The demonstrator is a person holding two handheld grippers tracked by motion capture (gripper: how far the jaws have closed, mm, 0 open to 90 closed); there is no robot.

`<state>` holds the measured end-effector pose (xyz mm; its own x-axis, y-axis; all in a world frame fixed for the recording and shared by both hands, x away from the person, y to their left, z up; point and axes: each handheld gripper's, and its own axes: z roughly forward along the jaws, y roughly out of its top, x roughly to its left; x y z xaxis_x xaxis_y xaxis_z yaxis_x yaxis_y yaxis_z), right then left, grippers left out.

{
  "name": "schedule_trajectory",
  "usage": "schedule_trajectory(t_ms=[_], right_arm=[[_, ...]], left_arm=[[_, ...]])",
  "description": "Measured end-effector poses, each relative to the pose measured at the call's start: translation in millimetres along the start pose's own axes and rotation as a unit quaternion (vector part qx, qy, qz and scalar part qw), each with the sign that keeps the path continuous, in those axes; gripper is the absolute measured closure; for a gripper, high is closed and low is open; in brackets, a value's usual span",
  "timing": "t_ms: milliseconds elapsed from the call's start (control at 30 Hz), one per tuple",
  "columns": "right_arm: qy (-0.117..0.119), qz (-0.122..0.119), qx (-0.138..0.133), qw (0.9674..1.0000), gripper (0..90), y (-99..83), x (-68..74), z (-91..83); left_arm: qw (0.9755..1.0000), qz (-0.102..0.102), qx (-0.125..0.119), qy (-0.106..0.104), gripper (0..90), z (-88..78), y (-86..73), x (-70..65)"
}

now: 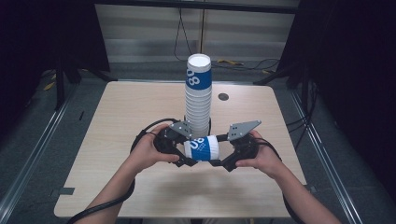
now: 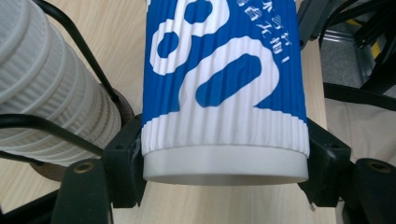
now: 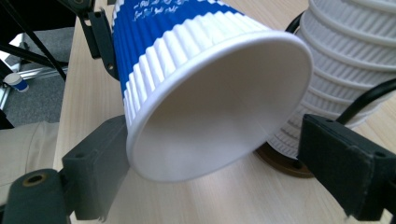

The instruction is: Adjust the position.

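high view: blue cup [image 1: 201, 148] sideways above the table [image 1: 116, 140], left gripper [image 1: 183, 150] jaws clamped on its base, right gripper [image 1: 223, 151] jaws wide around the rim, mid-handoff probably, next up dropping it onto the cup stack [image 1: 198, 93].

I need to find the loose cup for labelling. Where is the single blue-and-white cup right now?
In the high view, the blue-and-white cup lies on its side between both claws, near the table's front middle, just in front of the tall cup stack.

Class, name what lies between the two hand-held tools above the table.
A blue-and-white ribbed paper cup lies on its side between the left tool and right tool, in the high view.
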<state>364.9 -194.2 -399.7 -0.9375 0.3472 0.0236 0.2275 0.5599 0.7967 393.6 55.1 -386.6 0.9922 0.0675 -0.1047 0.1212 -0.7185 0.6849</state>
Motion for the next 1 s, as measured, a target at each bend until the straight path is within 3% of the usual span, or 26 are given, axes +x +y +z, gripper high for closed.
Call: schedule_trajectory(t_ms=[67, 500, 833, 1000], right_arm=[[0.002, -0.004, -0.003, 1.0000, 10.2, 1.1, 0.7, 0.8], [0.010, -0.024, -0.015, 0.9995, 11.2, 3.1, 0.8, 1.7], [0.012, -0.025, -0.002, 0.9996, 12.7, 3.6, 0.9, -1.5], [0.010, -0.026, 0.012, 0.9995, 14.9, 4.1, 0.4, -2.7]], left_arm=[[0.9999, -0.006, -0.008, -0.003, 29.9, 1.0, 0.1, -0.9], [0.9999, 0.000, -0.006, -0.012, 29.9, 3.7, -0.5, 1.3], [0.9996, -0.013, -0.006, -0.025, 29.7, 9.0, -0.6, 2.5], [0.9998, -0.001, 0.008, -0.016, 29.3, 11.5, 0.8, 2.5]])
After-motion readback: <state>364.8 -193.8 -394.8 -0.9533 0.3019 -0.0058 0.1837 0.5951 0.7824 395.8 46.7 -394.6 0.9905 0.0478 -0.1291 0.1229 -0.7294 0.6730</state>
